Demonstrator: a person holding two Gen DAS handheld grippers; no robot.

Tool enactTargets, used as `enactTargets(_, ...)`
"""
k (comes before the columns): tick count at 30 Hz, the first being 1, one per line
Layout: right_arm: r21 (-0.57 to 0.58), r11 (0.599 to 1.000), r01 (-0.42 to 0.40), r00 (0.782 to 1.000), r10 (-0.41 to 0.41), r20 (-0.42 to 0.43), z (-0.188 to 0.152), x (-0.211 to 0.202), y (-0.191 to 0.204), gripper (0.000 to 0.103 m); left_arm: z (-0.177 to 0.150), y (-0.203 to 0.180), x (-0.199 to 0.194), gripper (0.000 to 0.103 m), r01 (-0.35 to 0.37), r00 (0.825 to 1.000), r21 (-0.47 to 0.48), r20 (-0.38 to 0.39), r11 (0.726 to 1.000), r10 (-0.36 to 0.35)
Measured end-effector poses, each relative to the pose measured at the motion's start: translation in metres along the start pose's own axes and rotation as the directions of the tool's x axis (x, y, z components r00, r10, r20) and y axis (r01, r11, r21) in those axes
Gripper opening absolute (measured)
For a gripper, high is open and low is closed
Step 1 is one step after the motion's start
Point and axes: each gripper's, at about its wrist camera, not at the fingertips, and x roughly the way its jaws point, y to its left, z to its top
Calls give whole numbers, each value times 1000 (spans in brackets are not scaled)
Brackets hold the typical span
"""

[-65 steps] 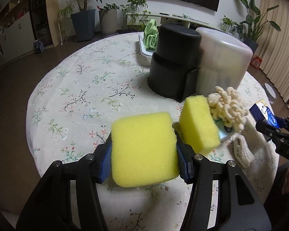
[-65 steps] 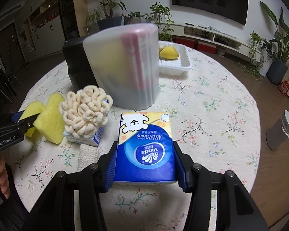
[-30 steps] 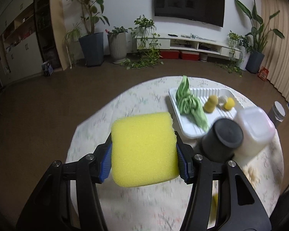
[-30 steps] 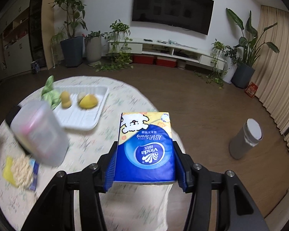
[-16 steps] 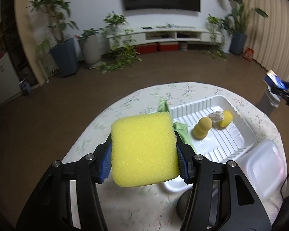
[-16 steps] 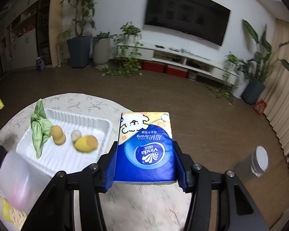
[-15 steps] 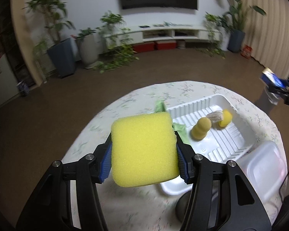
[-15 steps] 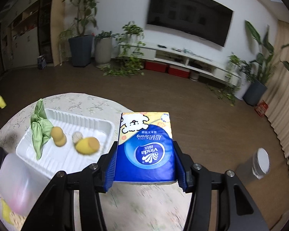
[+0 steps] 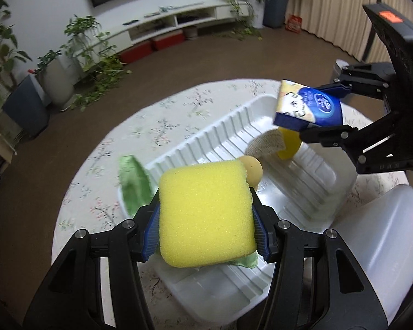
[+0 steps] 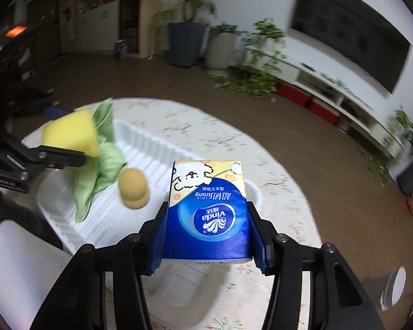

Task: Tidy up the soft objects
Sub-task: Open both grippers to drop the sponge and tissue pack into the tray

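My left gripper (image 9: 205,221) is shut on a yellow sponge (image 9: 205,214) and holds it above the near end of the white ribbed tray (image 9: 228,134), over a green cloth (image 9: 133,184). My right gripper (image 10: 206,220) is shut on a blue Vinda tissue pack (image 10: 206,209) and holds it above the tray's other end (image 10: 140,140); it also shows in the left wrist view (image 9: 308,110). In the tray lie the green cloth (image 10: 99,170), a tan peanut-shaped toy (image 10: 133,184), a knitted piece (image 9: 267,144) and a yellow object (image 9: 287,144).
The tray sits on a round table with a floral cloth (image 9: 162,121). A translucent white container (image 9: 385,242) stands next to the tray, near me. Brown floor, potted plants and a TV bench lie beyond the table.
Both grippers have moved in over the tray and come lower and closer to it. The sponge and the tissue pack stay gripped.
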Motion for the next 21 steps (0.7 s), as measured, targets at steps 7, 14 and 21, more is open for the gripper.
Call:
enactTargets(7,-76,995,-63,998,61,-26,-1,15,15,54,-1,-12,16,53,16,999,47,-48,999,-13)
enactTargets(14,-117,989,-95,994,88,-68,-5,30,23,55,-1,-3,21,56,32,998,6,-61,999,-31)
enactTargets(21,-117,988,-100,993,93,-70,-9,33,25,63,-1,-5,25,64,54,996,-1,-70,999,-54)
